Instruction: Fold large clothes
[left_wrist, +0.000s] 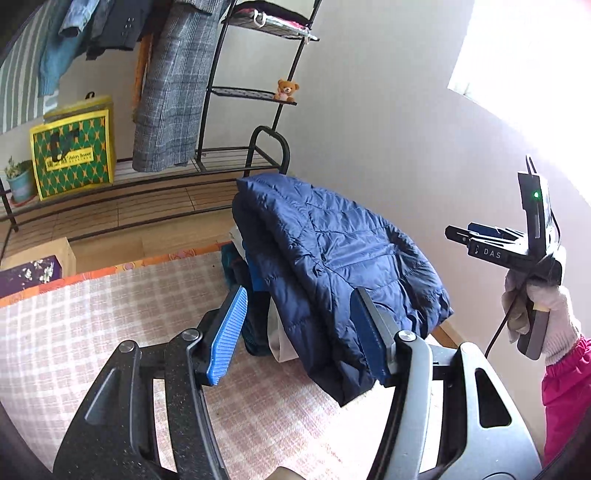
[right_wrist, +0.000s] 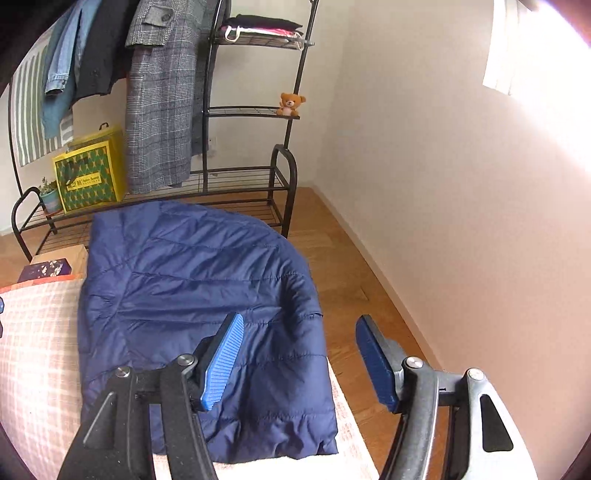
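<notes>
A navy quilted jacket (left_wrist: 332, 251) lies folded on top of a small pile of other folded clothes (left_wrist: 255, 306), at the right end of the checked pink cover (left_wrist: 92, 332). My left gripper (left_wrist: 299, 328) hangs above the jacket's near edge, open, its blue pads clear of the cloth. In the right wrist view the jacket (right_wrist: 192, 302) fills the middle. My right gripper (right_wrist: 299, 358) is open over the jacket's right edge and holds nothing. At the far right of the left wrist view, a gloved hand (left_wrist: 546, 306) holds the right gripper (left_wrist: 465, 236) up in the air.
A black metal clothes rack (right_wrist: 284, 173) with hanging coats (right_wrist: 162, 107) stands behind the jacket. It carries a yellow-green bag (right_wrist: 88, 177), a potted plant (right_wrist: 50, 195) and a small teddy bear (right_wrist: 291, 104). A white wall (right_wrist: 443, 184) and wood floor (right_wrist: 351, 266) run along the right. Boxes (right_wrist: 48, 267) sit on the floor at left.
</notes>
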